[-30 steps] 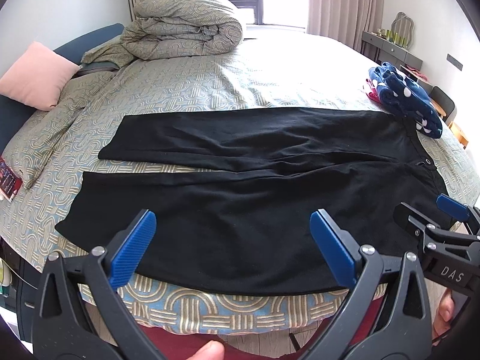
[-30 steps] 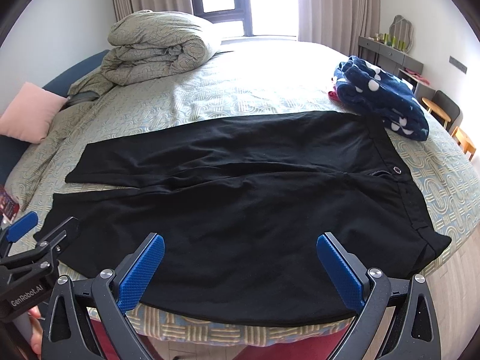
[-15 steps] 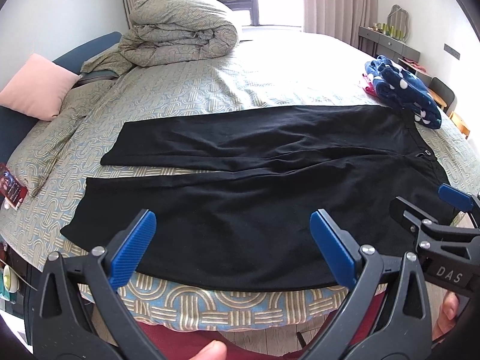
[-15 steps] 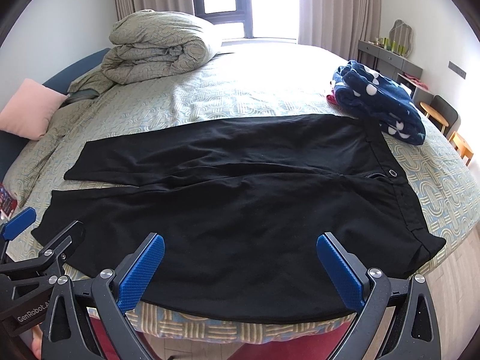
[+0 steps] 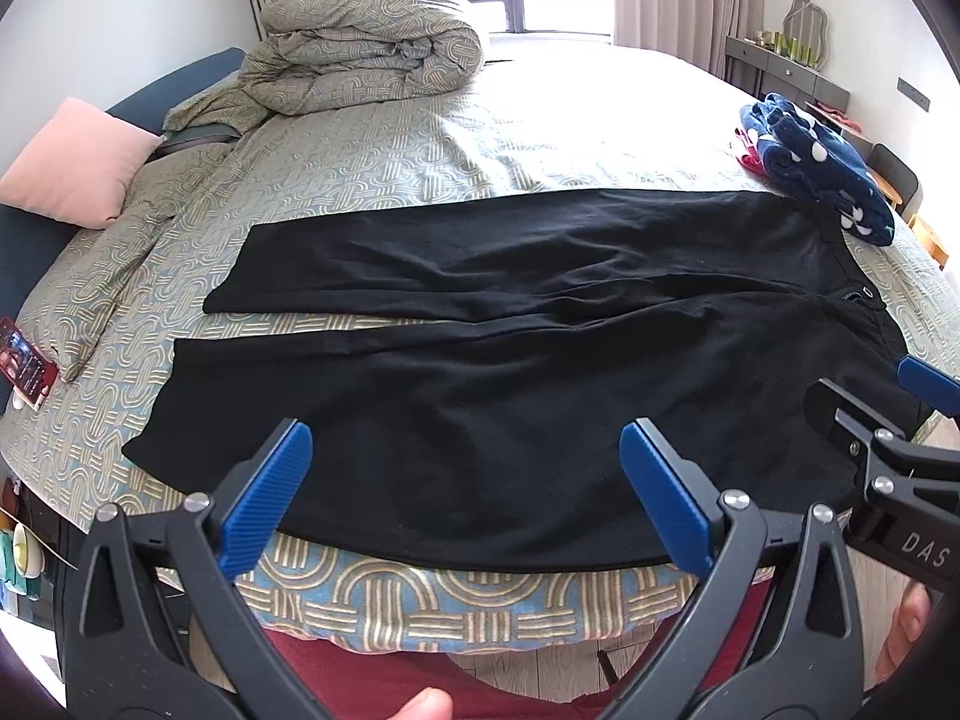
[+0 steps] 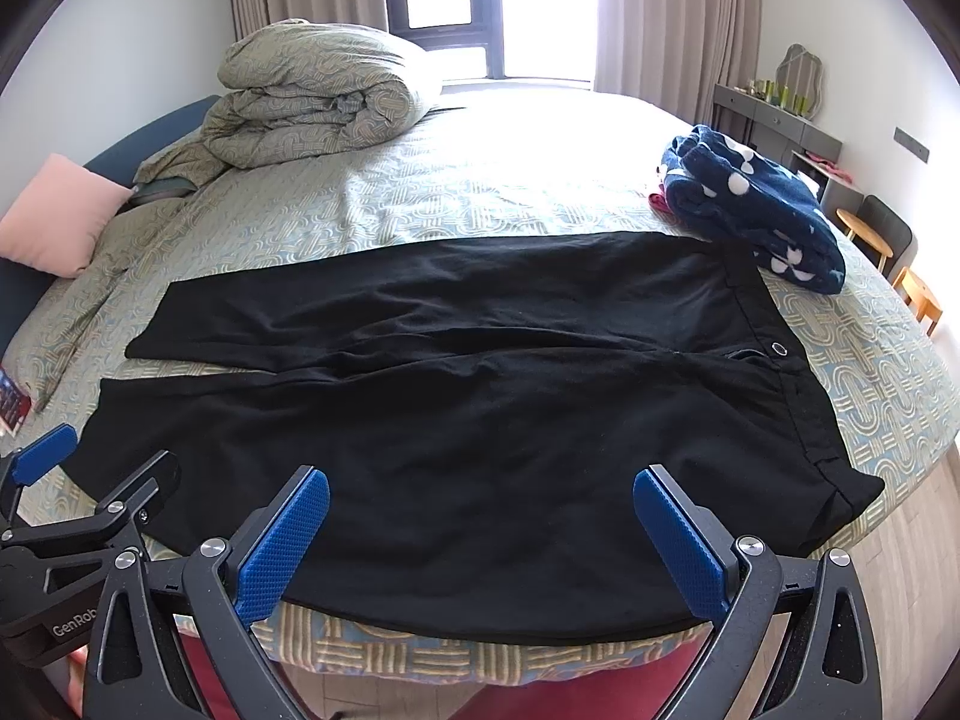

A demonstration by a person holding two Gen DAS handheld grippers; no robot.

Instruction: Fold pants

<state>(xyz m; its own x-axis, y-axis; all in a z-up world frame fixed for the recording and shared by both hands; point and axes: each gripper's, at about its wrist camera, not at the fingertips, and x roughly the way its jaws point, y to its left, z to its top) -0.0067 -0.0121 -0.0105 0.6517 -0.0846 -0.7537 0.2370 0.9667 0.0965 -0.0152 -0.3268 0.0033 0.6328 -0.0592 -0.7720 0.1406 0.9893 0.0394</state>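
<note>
While the black pants (image 5: 510, 360) lie spread flat across the bed (image 5: 480, 144) just ahead of both grippers, legs toward the left and waistband toward the right, the left gripper (image 5: 468, 492) and right gripper (image 6: 480, 540) hover wide apart and empty over the near edge. Beyond the waistband sits a blue dotted bundle (image 6: 756, 210); farther left, a rolled quilt (image 6: 312, 96).

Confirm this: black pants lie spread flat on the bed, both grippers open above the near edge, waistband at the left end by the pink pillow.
One error: the waistband of the black pants lies at the right end, beside the navy polka-dot bundle, as the right wrist view shows. The rest holds: left gripper and right gripper open.
</note>
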